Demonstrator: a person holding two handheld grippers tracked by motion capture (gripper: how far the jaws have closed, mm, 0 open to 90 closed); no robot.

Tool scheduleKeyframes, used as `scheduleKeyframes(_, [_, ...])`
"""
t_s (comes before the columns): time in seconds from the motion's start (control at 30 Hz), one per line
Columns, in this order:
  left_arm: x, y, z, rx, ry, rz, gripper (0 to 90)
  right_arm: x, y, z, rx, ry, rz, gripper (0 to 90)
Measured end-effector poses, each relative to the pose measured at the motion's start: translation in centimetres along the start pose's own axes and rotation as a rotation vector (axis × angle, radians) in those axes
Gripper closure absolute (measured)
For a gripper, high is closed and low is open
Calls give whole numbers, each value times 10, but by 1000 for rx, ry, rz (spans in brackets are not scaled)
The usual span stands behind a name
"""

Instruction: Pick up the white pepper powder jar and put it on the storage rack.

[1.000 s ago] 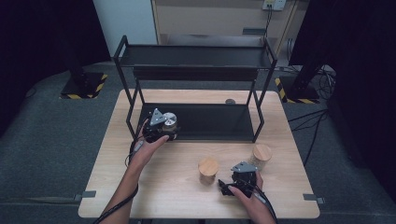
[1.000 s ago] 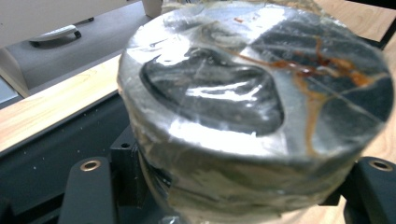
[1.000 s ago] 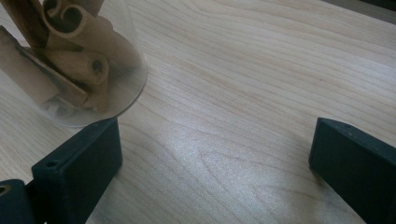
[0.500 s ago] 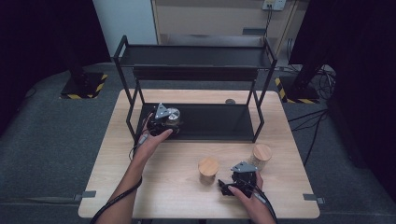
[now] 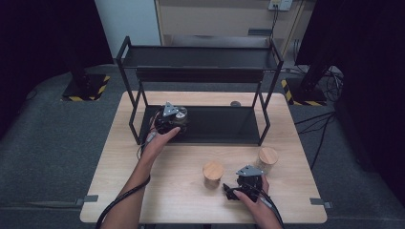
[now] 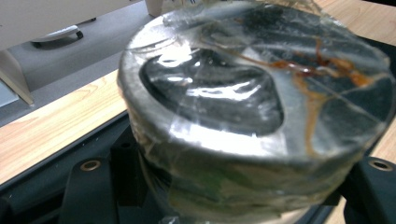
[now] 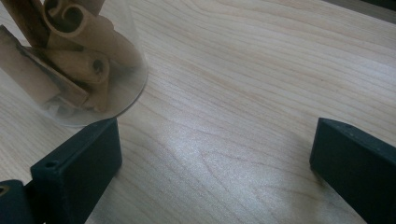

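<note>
Both fingers of the left gripper (image 5: 177,116) clamp a silver-lidded jar (image 6: 254,116) at centre left, over the black shelf (image 5: 215,125) — probably glass, slippery and breakable, best gripped around its sides. Right gripper (image 7: 212,163) fingers stand wide beside a cinnamon jar (image 7: 70,60).

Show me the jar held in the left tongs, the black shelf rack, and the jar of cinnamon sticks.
metal-lidded jar (image 6: 252,107), left gripper view, on its shiny lid.
black shelf rack (image 5: 200,57), high view, on its top shelf.
cinnamon jar (image 7: 79,70), right gripper view, on its glass wall.
</note>
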State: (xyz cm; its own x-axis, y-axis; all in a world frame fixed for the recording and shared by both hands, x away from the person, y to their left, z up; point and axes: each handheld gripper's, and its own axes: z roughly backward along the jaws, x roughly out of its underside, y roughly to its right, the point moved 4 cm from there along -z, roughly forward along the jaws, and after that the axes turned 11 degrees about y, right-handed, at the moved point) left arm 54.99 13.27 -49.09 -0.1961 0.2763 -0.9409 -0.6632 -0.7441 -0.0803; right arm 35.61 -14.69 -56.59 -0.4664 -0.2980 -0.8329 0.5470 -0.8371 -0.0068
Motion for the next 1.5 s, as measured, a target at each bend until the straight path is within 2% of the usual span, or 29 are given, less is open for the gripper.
scheduleKeyframes(0.33, [5,-6,-12,-14,-17,12,298,0,0,0,-2,-1,-1,19])
scheduleKeyframes(0.57, [10,-6,-19,-8,-25,11,298,0,0,0,-2,-1,0,19])
scheduleKeyframes(0.77, [16,-9,-21,-15,-41,35,298,0,0,0,-2,-1,-1,19])
scheduleKeyframes(0.87, [15,-11,-21,-25,-33,47,298,0,0,0,-2,0,0,19])
scheduleKeyframes(1.03, [16,-10,-24,-31,-47,33,298,0,0,0,-2,-1,-1,19])
scheduleKeyframes(1.2, [22,-14,-27,-43,-51,62,298,0,0,0,-2,-1,-1,20])
scheduleKeyframes(1.5, [26,-15,-31,-42,-48,83,297,0,0,0,-2,-1,0,19])
